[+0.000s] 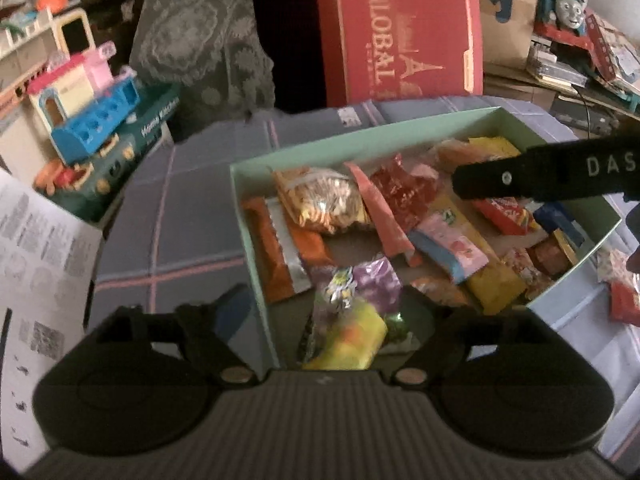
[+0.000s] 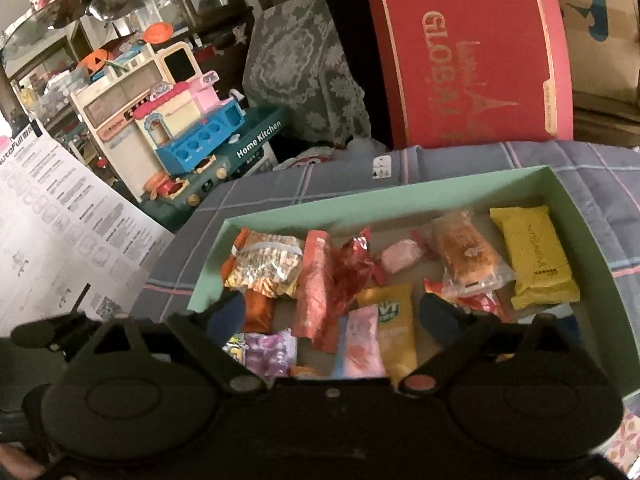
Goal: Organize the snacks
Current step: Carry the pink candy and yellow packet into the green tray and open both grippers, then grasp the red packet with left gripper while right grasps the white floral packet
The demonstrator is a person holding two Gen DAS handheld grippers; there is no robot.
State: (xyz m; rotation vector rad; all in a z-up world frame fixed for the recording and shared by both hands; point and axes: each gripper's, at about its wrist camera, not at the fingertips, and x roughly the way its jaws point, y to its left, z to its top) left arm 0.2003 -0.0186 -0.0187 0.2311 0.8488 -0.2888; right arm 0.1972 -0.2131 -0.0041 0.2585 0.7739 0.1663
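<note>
Snacks (image 2: 320, 280) lay jumbled in a pale green box (image 2: 400, 192) at centre frame, on a checked cloth. The left hand-held gripper (image 1: 344, 320) seemed clenched on a yellow-and-purple packet (image 1: 352, 320) just above the box's near edge. The right hand-held gripper (image 2: 336, 316) hovered released, empty. The packet should probably be set flat in a gap.
</note>
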